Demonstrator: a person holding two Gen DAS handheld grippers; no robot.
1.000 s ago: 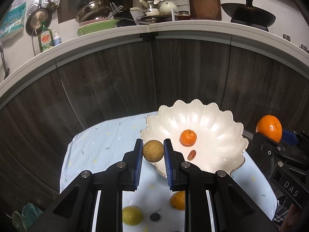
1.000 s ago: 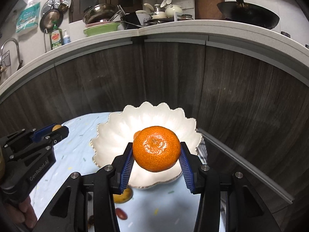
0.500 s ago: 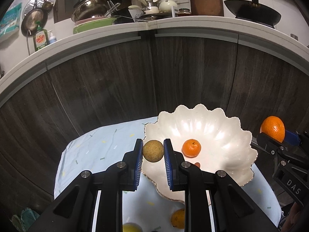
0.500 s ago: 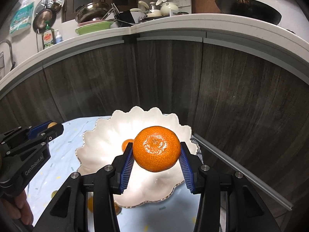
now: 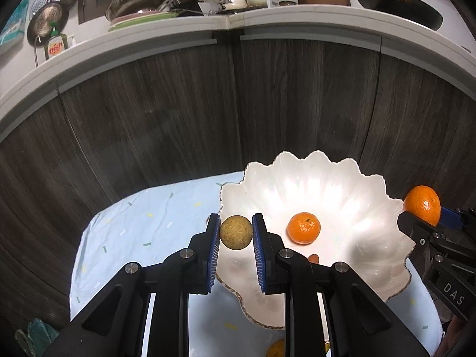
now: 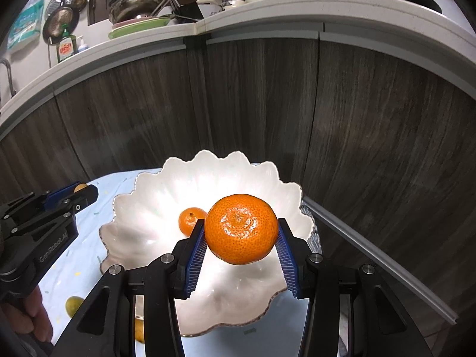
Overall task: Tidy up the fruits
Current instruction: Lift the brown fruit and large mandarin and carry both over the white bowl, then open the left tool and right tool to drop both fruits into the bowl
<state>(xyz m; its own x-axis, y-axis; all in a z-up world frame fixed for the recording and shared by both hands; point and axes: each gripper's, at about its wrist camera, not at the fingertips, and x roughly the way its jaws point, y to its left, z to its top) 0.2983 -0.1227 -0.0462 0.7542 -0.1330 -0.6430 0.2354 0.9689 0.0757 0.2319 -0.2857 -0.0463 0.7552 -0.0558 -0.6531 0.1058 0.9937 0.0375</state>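
The left claw (image 5: 236, 232) grips a small tan fruit (image 5: 236, 232) at the near rim of the white bowl (image 5: 342, 184). The right claw (image 6: 241, 235) grips a large orange (image 6: 240, 228) over the bowl. One small orange (image 5: 303, 228) already lies inside. To finish well, each claw should probably lower close to the bowl floor before opening, one at a time, so the fruit does not roll out. Readable lettering: "GenRobot.AI" on the left claw's body, "DAS" on the right's.

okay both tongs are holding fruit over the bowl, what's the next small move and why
Probably lower the right tongs a little and open them. Their large orange mandarin hangs over the white scalloped bowl, beside the small mandarin already inside, while the left tongs hold the tan round fruit only at the rim.
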